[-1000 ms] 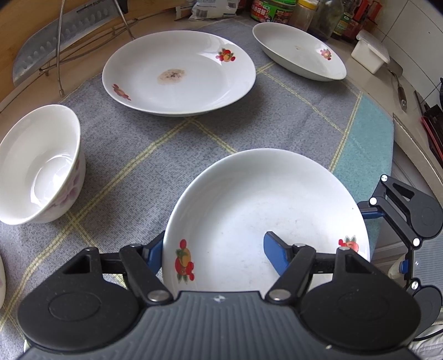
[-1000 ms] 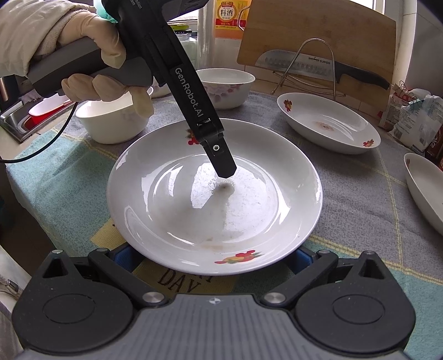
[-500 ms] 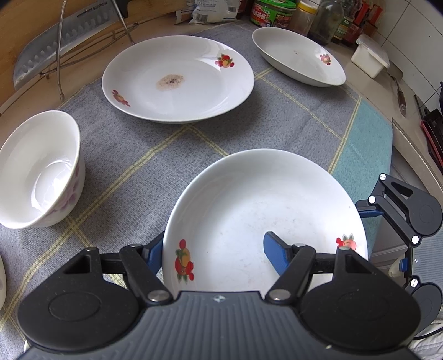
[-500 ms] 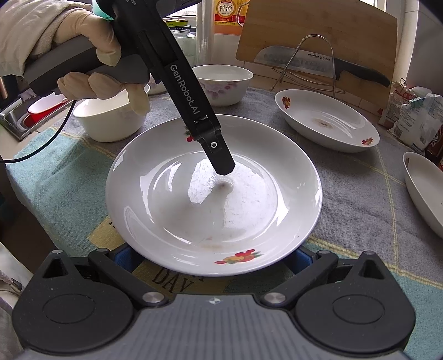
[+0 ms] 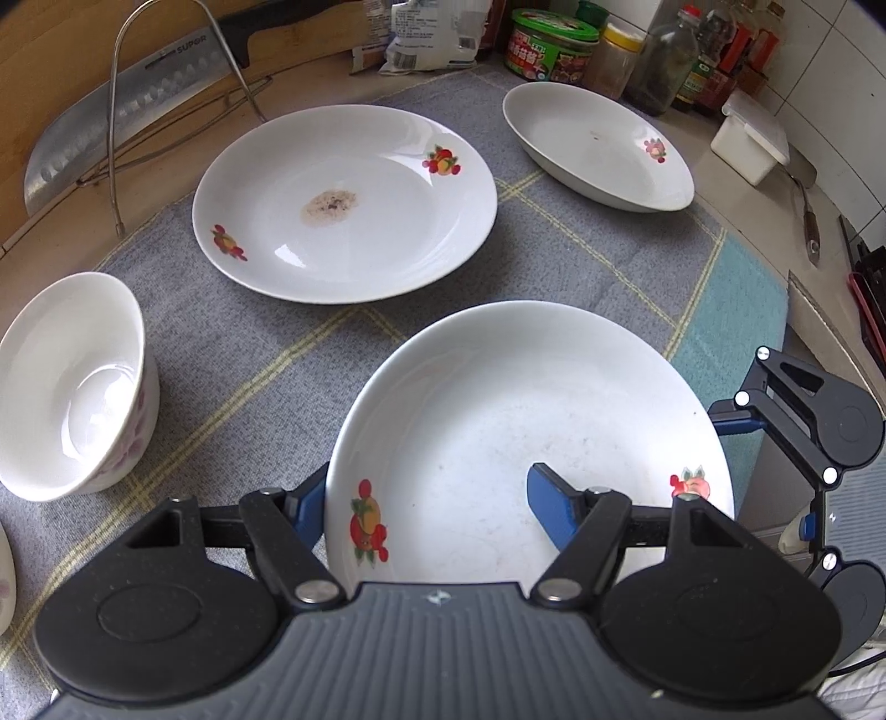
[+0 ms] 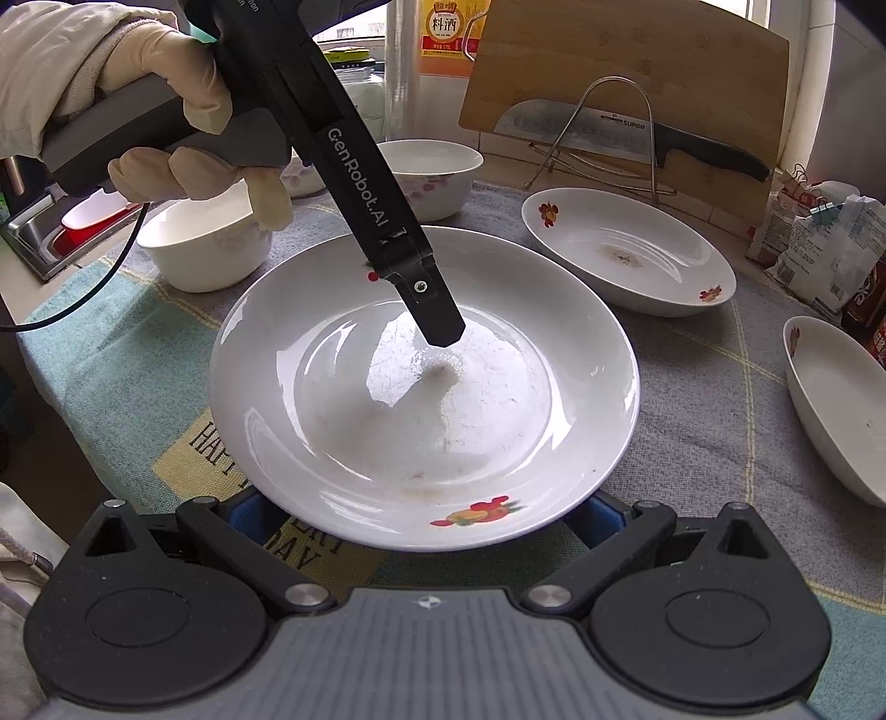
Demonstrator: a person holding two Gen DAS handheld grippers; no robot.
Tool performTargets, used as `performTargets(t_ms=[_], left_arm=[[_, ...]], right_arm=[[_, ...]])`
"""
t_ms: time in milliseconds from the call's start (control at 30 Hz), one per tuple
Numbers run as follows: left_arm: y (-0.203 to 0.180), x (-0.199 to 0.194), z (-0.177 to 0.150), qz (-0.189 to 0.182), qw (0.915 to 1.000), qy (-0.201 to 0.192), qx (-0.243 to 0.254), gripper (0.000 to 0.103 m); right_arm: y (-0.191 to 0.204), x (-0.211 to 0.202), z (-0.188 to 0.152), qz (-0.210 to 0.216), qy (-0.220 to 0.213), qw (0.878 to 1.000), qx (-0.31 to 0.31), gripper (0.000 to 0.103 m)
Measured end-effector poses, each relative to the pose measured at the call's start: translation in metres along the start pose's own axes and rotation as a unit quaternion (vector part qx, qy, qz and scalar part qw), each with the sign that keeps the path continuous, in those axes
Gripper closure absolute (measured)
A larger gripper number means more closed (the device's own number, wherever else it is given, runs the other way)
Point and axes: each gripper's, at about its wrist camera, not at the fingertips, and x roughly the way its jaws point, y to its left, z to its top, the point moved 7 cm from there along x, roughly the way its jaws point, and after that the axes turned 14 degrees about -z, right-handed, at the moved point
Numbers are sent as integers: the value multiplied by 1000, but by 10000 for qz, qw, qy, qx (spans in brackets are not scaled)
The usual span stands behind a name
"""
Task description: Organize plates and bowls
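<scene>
A white fruit-print plate point(image 5: 526, 421) is lifted off the grey cloth. My left gripper point(image 5: 426, 501) is shut on its near rim, one blue pad inside, one under the edge. My right gripper point(image 6: 421, 509) is open, its two blue fingers spread wide under the opposite rim of the same plate point(image 6: 421, 387). The left gripper's finger point(image 6: 426, 299) reaches into the plate in the right wrist view. A stained plate point(image 5: 343, 199) lies beyond, a third plate point(image 5: 598, 144) at far right. A bowl point(image 5: 72, 382) stands at left.
Two more bowls point(image 6: 205, 243) point(image 6: 426, 177) stand behind the held plate. A wire rack point(image 5: 166, 111) with a cleaver and cutting board is at the back left. Jars and bottles point(image 5: 554, 44) line the back. The counter edge point(image 5: 819, 310) is at right.
The held plate has risen slightly and shifted toward the stained plate. Both grippers keep their places on the rim.
</scene>
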Motion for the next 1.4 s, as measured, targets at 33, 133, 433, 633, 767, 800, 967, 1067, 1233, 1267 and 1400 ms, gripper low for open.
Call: performTargets(t_ms=[33,133,433,633,767,800,967,1067,1233,1267,1400], left_arm=[[-2,1,3,9,10000,-16,-5,32],[-6,3,12,38,10000,-75,-44,32],[-27,13,42,123,9997,-213,-57,32],[-41,23,66,155,9995,-267,-16,32],[-51,31,83,158,9995,-279,41,32],[-53,33,87,157,9995,-280,54,32],[-64,43,108,149,9993,-286,169,32],[-71,50,121,145,9992,-290,244,32],[-79,63,138,94,9990,-269,330,32],[-82,66,142,81,9990,-257,353,32],[-87,77,155,42,9988,-238,431,32]], right_arm=[[-4,-1,0,8,-8,10000,-16,0],[-15,-4,0,22,-33,10000,-63,0],[-56,-9,-3,62,-122,9998,-152,0],[-84,-14,-7,29,-192,9997,-179,0],[-105,-14,-10,-8,-214,9997,-148,0],[-109,-15,-11,-18,-219,9997,-132,0],[-135,-15,-13,-75,-250,9997,-38,0],[-151,-14,-15,-103,-274,9996,25,0],[-172,-13,-20,-170,-248,9995,138,0],[-176,-12,-21,-178,-239,9994,156,0],[-191,-10,-26,-249,-198,9993,194,0]])
